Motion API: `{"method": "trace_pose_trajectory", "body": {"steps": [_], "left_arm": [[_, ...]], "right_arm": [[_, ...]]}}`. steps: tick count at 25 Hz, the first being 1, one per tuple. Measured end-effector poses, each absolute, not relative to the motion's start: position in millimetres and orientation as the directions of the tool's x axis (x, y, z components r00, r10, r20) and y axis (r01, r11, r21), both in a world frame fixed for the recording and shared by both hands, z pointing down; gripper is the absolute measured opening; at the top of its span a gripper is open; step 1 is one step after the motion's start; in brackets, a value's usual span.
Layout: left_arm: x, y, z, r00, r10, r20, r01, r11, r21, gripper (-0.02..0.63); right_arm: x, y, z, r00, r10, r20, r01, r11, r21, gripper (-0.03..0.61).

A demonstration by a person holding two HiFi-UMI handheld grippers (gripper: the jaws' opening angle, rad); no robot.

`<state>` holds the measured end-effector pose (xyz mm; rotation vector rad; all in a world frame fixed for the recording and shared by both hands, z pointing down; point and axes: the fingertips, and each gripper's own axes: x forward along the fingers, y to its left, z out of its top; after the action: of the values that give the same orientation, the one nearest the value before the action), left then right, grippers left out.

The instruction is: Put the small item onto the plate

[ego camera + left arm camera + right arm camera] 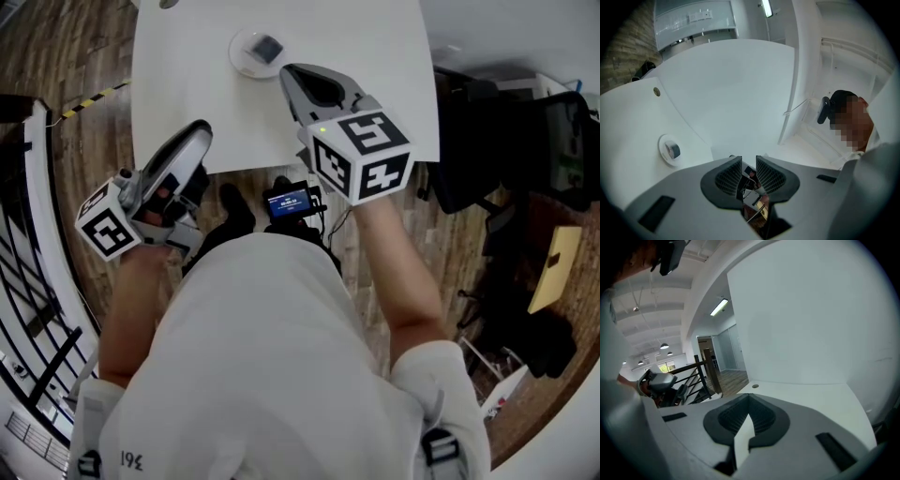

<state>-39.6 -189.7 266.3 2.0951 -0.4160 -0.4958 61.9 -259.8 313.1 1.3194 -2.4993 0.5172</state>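
table (pixel 187 94): smooth matt white | floor (pixel 84 56): wood planks | left tongs (pixel 749 171): matt grey plastic, ribbed black pads (pixel 729 178)

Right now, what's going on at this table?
A person holds a gripper in each hand at a white table. The small item already sits on the plate. The right gripper is close to the plate, jaws shut and empty. The left gripper is at the table's near edge, jaws slightly apart with nothing between them. The placement looks done.

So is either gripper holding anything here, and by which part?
Nothing is held. The right gripper is shut on nothing, the left gripper has a narrow empty gap between its jaws, and the small item lies on the plate.
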Motion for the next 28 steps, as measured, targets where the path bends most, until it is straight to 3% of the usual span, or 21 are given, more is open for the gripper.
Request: {"method": "trace_pose_trajectory", "body": {"steps": [10, 17, 28], "left_arm": [[-36, -174, 242, 0.867, -0.444, -0.225, -0.075, -0.563, 0.823, 0.094], [-41, -165, 222, 0.848, -0.452, -0.277, -0.03, -0.563, 0.826, 0.094], [-40, -144, 197, 0.85, -0.42, -0.319, 0.013, -0.587, 0.809, 0.094]], "right_arm": [[79, -222, 272, -0.57, -0.768, 0.291, -0.819, 0.501, -0.28, 0.002], [95, -207, 224, -0.625, -0.772, 0.113, -0.703, 0.495, -0.511, 0.002], [105, -188, 192, -0.599, -0.796, 0.088, -0.761, 0.532, -0.371, 0.002]]}}
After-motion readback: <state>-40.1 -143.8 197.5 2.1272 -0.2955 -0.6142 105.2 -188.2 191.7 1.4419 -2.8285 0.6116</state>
